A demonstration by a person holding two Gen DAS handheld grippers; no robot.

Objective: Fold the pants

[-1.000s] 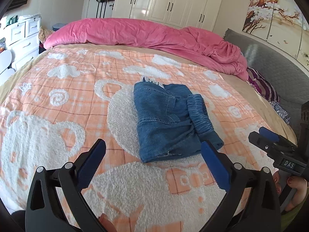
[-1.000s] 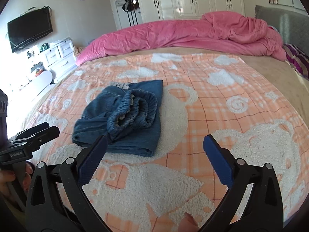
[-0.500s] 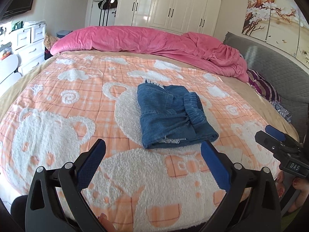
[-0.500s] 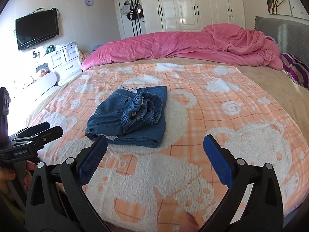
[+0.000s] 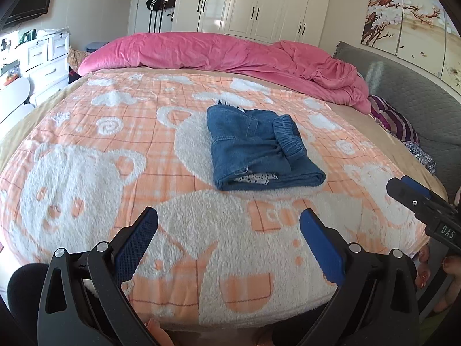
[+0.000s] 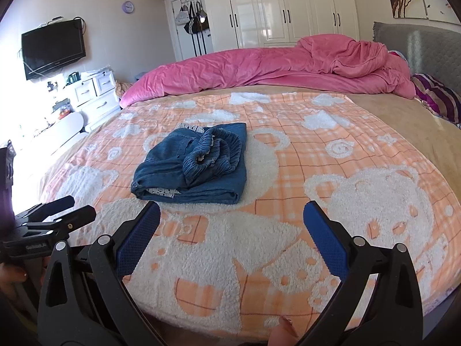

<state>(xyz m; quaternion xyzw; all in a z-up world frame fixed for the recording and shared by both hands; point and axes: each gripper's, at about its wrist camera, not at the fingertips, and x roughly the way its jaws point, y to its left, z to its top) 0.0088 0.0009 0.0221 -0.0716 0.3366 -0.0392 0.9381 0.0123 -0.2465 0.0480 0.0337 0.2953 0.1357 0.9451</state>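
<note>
From the left wrist, the left tongs [image 5: 229, 238] gape wide with nothing between them, near the blanket's [image 5: 86, 155] edge. One pair of pants [image 5: 259, 150] lies folded mid-bed, well apart from both tools.

From the right wrist, the right tongs [image 6: 232, 235] also stand spread and empty. The same single bundle sits ahead and left; one pink duvet [image 6: 273, 66] lies behind.

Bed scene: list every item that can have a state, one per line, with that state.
Pants: folded into a compact bundle, lying on the blanket, not gripped.
Blanket: spread flat over the bed.
Pink duvet: bunched up along the far side of the bed.
Wardrobe doors: closed.
TV: off, dark screen.
Left gripper: open, empty.
Right gripper: open, empty.
</note>
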